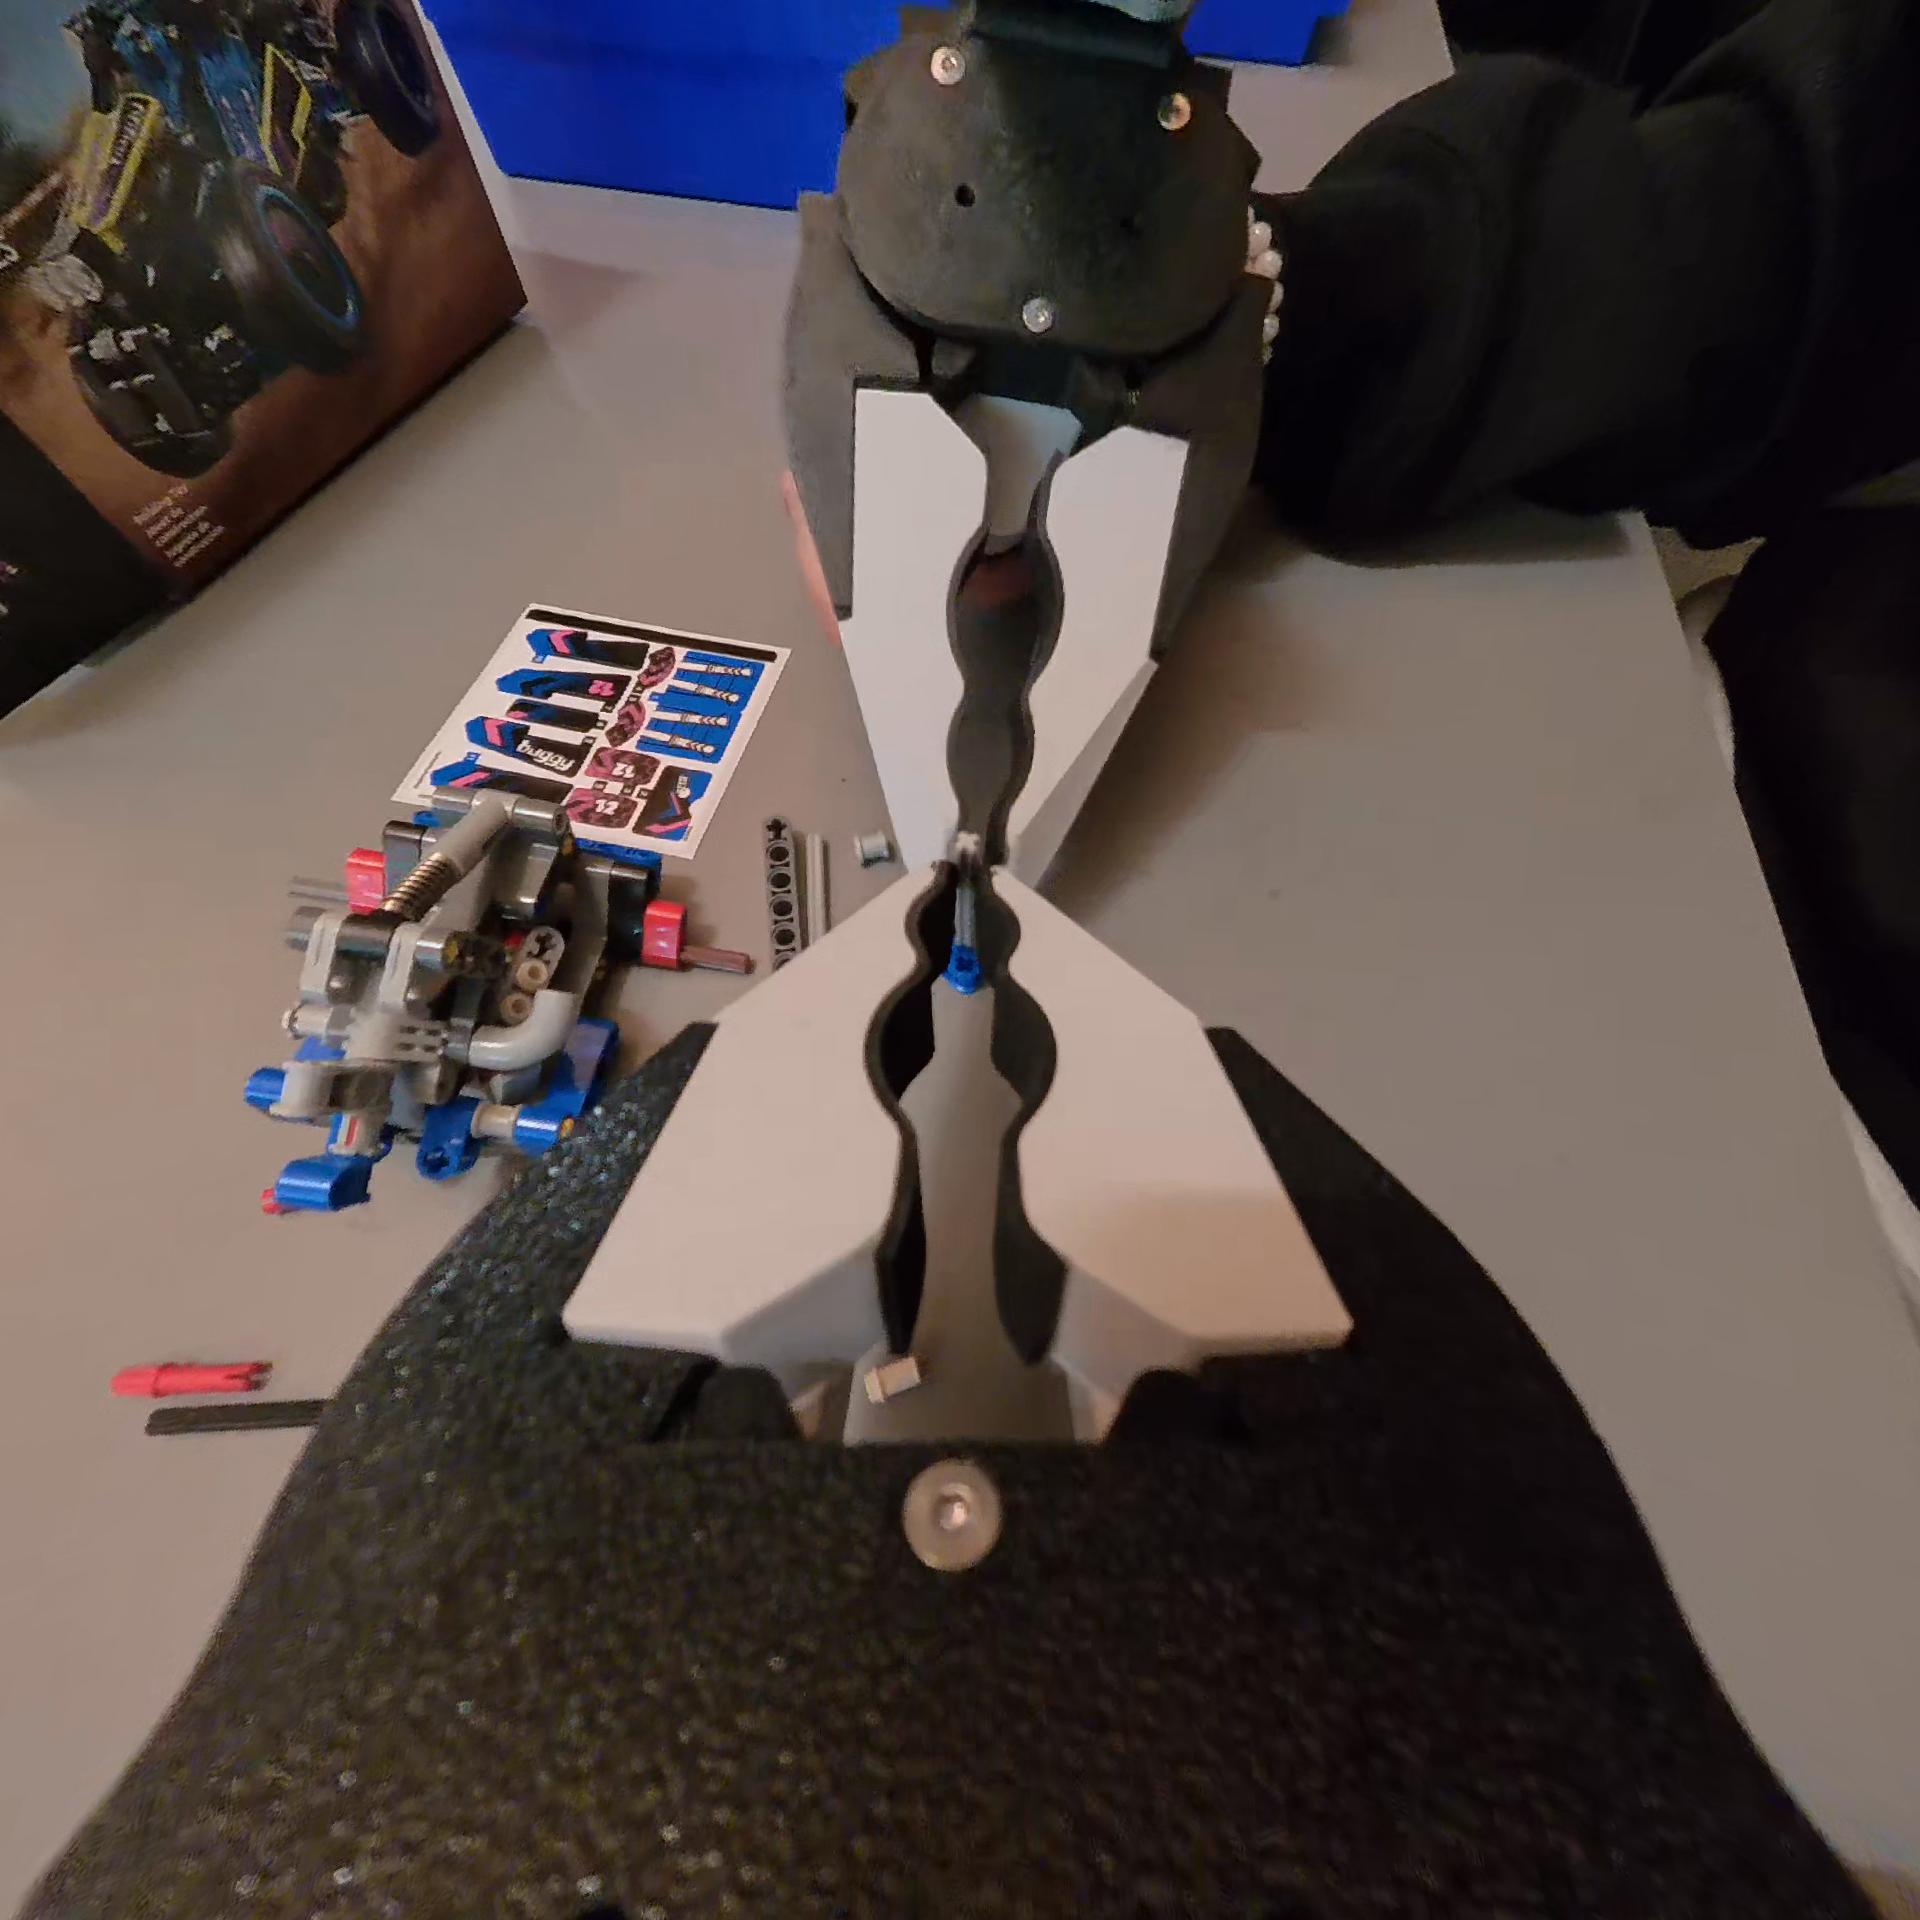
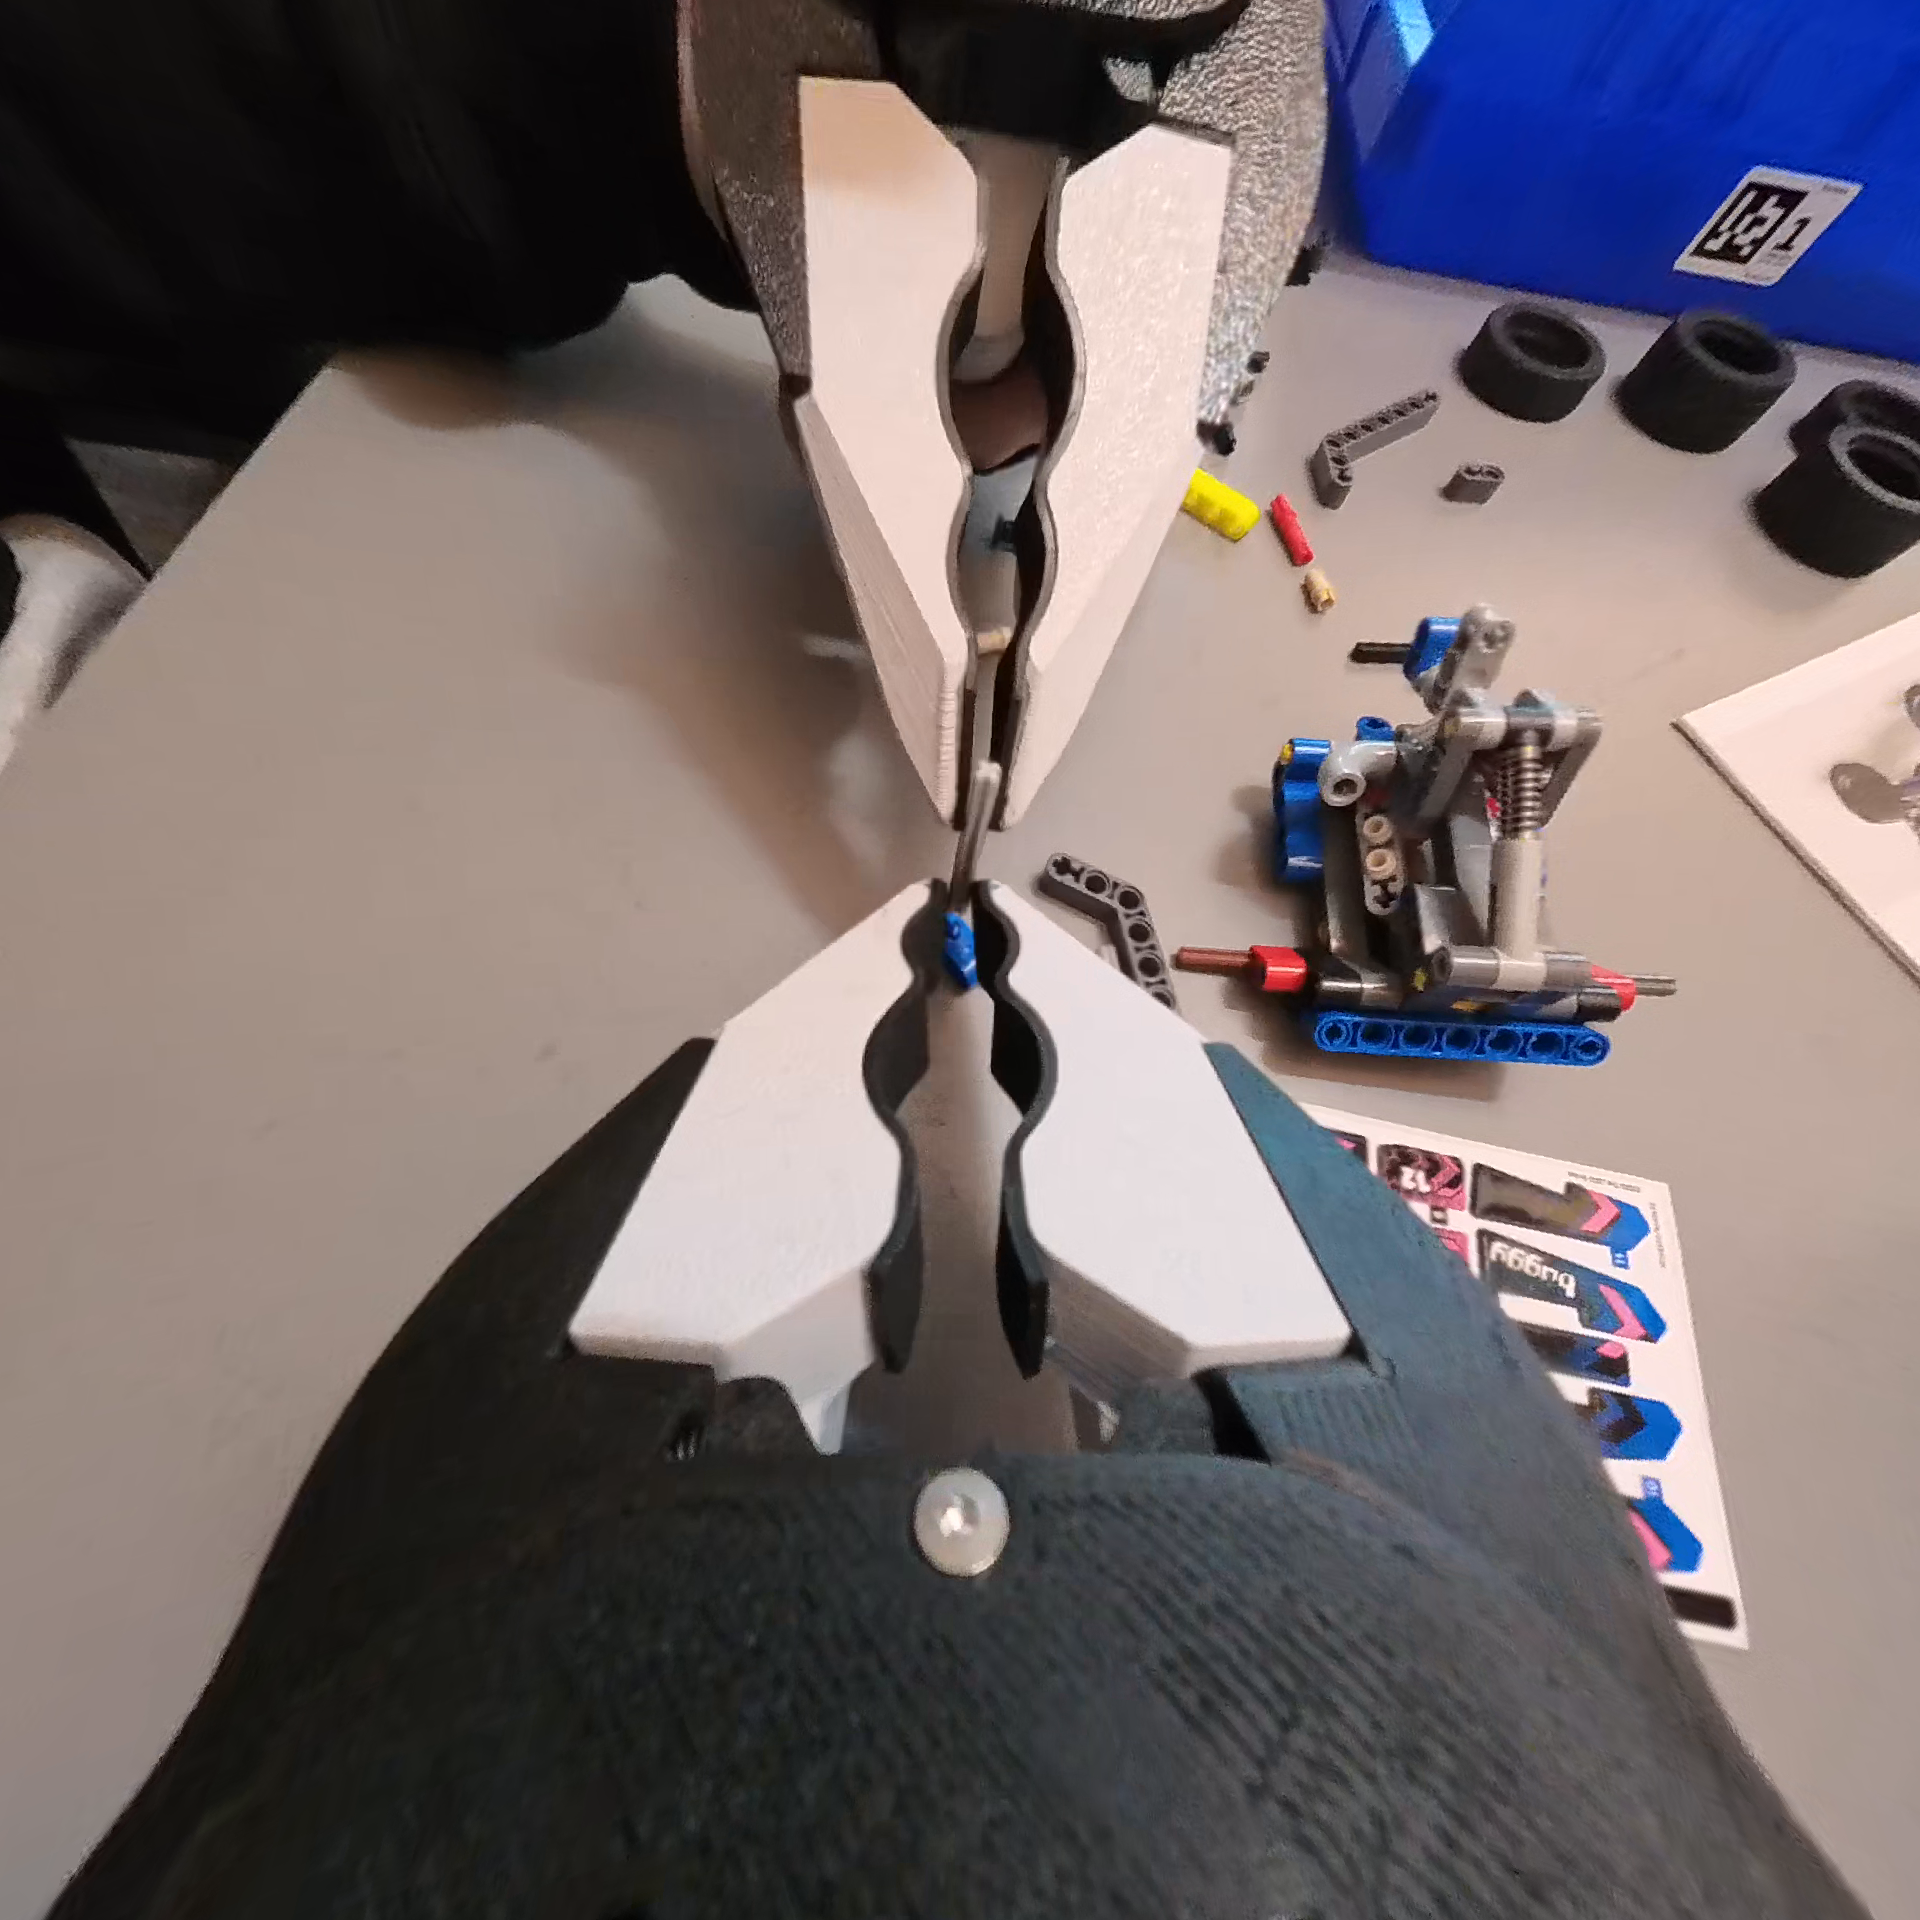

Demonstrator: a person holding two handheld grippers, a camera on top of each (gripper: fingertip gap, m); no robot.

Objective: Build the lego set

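Observation:
My two grippers meet tip to tip above the grey table. In the right wrist view my right gripper [image 2: 961, 896] is shut on a small blue connector [image 2: 958, 951] with a thin grey axle [image 2: 975, 831] sticking out of it. My left gripper [image 2: 982, 816] comes from above, shut on the axle's other end. In the left wrist view my left gripper [image 1: 961, 883] pinches the axle [image 1: 966, 904], with a blue piece [image 1: 964, 966] in the gap behind its tips. The right gripper [image 1: 977, 847] closes in from the top. A small tan pin [image 1: 891, 1377] sits deep between my left fingers.
The part-built blue and grey model [image 1: 447, 987] [image 2: 1455, 883] stands beside a sticker sheet [image 1: 592, 717] [image 2: 1558, 1351]. The set's box [image 1: 208, 260], a blue bin [image 2: 1610, 125], black tyres [image 2: 1704, 379], a bent grey beam [image 2: 1117, 925] and loose pins [image 1: 192, 1377] lie around. My two grippers' fingertips are within a few centimetres of each other.

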